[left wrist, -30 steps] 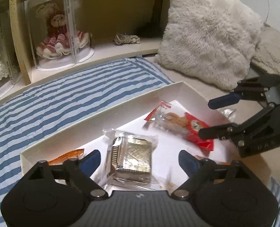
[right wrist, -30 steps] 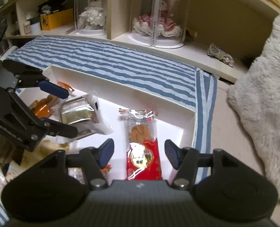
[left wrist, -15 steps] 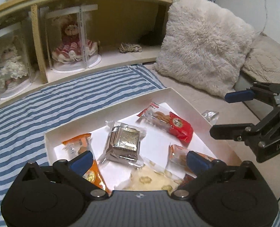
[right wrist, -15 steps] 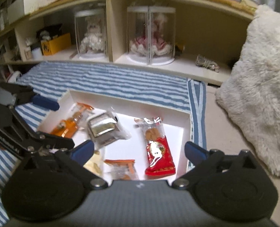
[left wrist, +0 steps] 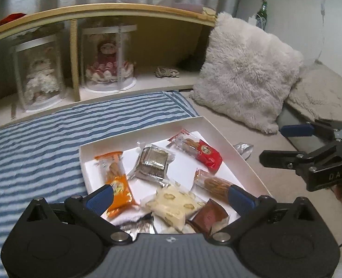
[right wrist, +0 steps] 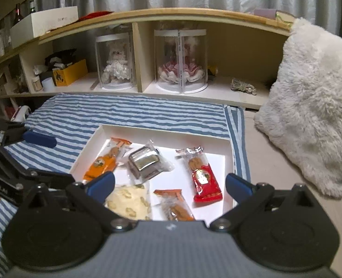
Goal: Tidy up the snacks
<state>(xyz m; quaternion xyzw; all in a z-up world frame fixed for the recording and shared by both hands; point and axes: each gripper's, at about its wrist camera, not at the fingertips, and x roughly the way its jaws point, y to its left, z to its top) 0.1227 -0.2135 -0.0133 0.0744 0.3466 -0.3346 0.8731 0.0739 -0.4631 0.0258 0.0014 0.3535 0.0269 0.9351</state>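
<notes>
A shallow white tray [left wrist: 136, 134] [right wrist: 166, 133] lies on the striped blanket and holds several wrapped snacks. Among them are an orange packet [left wrist: 115, 180] [right wrist: 104, 162], a silver packet [left wrist: 152, 164] [right wrist: 145, 162] and a red packet [left wrist: 201, 150] [right wrist: 203, 176]. Nearer me lie a clear cracker packet [left wrist: 213, 183] [right wrist: 175, 206], a pale yellow packet [left wrist: 173, 205] [right wrist: 129, 200] and a brown packet [left wrist: 209, 215]. My left gripper [left wrist: 171, 197] [right wrist: 53, 158] hovers open over the tray's near left side. My right gripper [right wrist: 169, 185] [left wrist: 272, 143] hangs open beyond the tray's right edge. Neither holds anything.
A crumpled clear wrapper [left wrist: 242, 148] lies outside the tray's right wall. A fluffy white pillow [left wrist: 247, 81] [right wrist: 314, 106] leans at the right. Behind the blue striped blanket [left wrist: 32, 139] runs a low shelf with dolls in clear cases [left wrist: 106, 64] [right wrist: 180, 62] and a yellow box [right wrist: 70, 73].
Both grippers have drawn back and up from the tray, so the whole tray shows now. The right jaws spread wide, away from the red packet; the left jaws widened a little.
</notes>
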